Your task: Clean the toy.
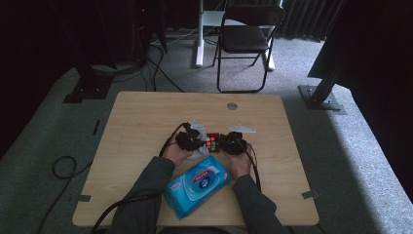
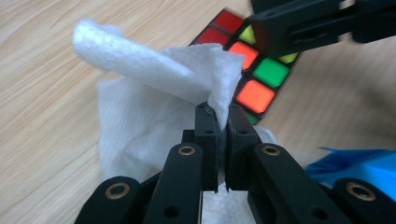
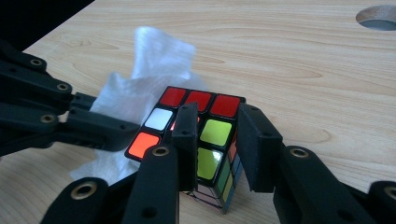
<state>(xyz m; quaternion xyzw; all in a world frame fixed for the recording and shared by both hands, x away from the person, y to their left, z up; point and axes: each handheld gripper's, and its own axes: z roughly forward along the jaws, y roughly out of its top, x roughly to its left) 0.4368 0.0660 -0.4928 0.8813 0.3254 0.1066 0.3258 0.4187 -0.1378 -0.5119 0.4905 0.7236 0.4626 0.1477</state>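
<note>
A Rubik's cube (image 1: 212,142) stands on the wooden table (image 1: 146,117) between my two grippers. In the right gripper view the cube (image 3: 212,133) sits between the black jaws of my right gripper (image 3: 219,135), which is shut on it, red face up. My left gripper (image 2: 222,116) is shut on a crumpled white wipe (image 2: 140,107), pinching a fold that stands up against the cube (image 2: 257,74). From above, the left gripper (image 1: 200,142) and the wipe (image 1: 197,129) lie just left of the cube, and the right gripper (image 1: 223,143) just right of it.
A blue pack of wet wipes (image 1: 197,185) lies near the front edge between the forearms. A round hole (image 1: 232,106) marks the table's far side. Cables trail off the front left. A folding chair (image 1: 246,36) stands on the carpet beyond the table.
</note>
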